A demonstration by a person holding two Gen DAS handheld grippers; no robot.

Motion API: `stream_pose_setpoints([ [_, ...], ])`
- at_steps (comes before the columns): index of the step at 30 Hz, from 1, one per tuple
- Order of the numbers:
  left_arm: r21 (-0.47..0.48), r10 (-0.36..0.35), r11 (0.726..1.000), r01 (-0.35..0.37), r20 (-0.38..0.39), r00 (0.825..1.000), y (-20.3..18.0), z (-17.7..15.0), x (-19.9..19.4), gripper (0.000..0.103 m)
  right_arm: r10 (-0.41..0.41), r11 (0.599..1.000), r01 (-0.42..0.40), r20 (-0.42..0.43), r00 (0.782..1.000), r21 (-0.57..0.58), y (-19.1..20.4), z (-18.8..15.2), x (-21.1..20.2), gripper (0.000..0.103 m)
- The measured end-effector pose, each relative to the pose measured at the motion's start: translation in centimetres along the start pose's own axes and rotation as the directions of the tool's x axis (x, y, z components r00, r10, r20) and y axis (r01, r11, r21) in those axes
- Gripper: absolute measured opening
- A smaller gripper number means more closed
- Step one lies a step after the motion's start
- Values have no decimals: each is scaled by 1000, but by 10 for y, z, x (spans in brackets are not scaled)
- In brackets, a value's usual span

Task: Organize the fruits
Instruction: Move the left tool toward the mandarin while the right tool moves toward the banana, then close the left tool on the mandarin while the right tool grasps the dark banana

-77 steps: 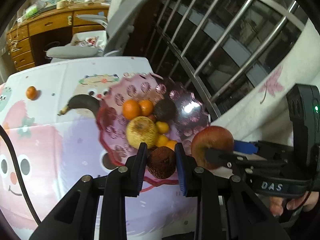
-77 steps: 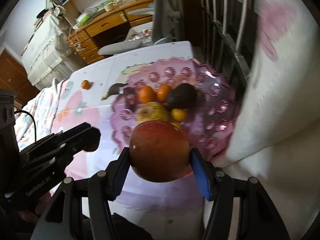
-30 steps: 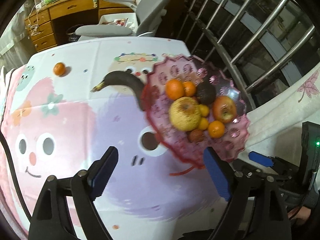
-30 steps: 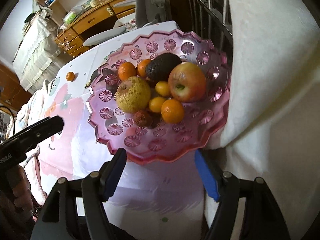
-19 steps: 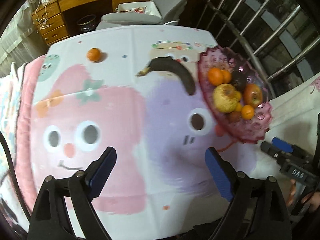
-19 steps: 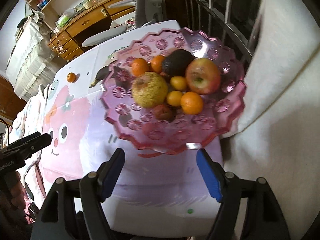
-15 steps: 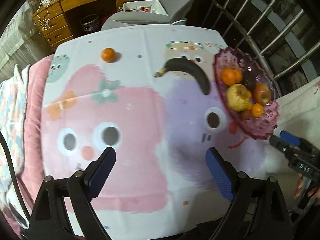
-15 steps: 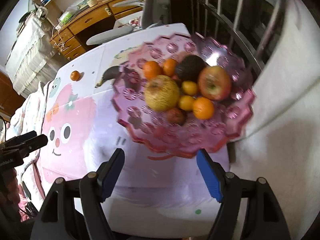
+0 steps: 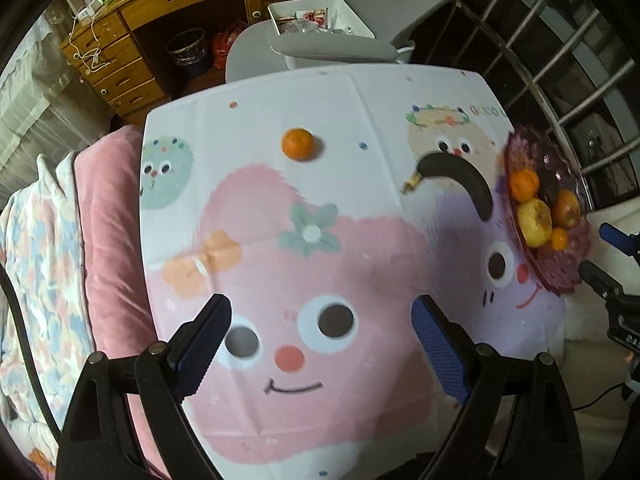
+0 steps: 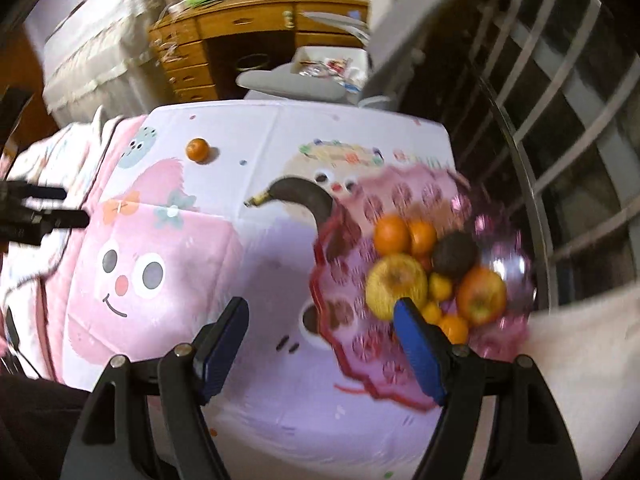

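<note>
We see both grippers held above a tabletop covered by a cartoon-printed cloth. The left gripper has its jaws spread wide with nothing between them; only the printed pink face lies under the gap. Far ahead of these jaws, slightly to the left, a lone tangerine sits on the cloth. Ahead and to the right lies a blackened banana, its far end just beside the rim of a pink glass fruit plate. From this view the plate is squeezed against the right edge and partly cut off, so we can make out only an orange, a yellow apple and a red apple among its fruit.

The right gripper also has its jaws wide apart and holds nothing. Its view is blurred by motion. The plate lies beyond and to the right of its right jaw, which covers the near edge of the yellow apple. A dark avocado sits further back in the pile. The banana passes behind the plate rim, its tip hidden. The left gripper shows at this view's left edge, mostly cut off.
</note>
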State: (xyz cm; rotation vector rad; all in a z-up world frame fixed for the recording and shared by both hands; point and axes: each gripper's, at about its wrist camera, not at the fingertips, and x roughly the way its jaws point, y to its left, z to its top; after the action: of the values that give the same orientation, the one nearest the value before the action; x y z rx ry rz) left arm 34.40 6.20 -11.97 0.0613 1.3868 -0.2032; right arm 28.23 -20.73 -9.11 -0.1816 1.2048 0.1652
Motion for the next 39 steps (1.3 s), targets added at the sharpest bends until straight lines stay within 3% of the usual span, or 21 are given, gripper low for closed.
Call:
stream_pose_setpoints([
  [7, -59, 10, 998, -8, 30, 1000, 22, 37, 20, 91, -16, 976, 17, 5, 1000, -217, 23, 47, 15, 76],
  [14, -110, 16, 994, -11, 48, 999, 35, 70, 54, 91, -19, 931, 1, -47, 999, -364, 33, 83, 63, 76],
  [27, -200, -23, 978, 56, 162, 986, 44, 102, 123, 91, -74, 891, -17, -182, 981, -453, 28, 102, 171, 75],
  [32, -225, 26, 974, 16, 182, 983, 45, 107, 145, 90, -86, 892, -26, -225, 971, -452, 25, 105, 194, 66],
  [39, -252, 26, 968, 22, 187, 982, 51, 109, 166, 82, -86, 892, -48, -273, 958, -450, 24, 101, 213, 56],
])
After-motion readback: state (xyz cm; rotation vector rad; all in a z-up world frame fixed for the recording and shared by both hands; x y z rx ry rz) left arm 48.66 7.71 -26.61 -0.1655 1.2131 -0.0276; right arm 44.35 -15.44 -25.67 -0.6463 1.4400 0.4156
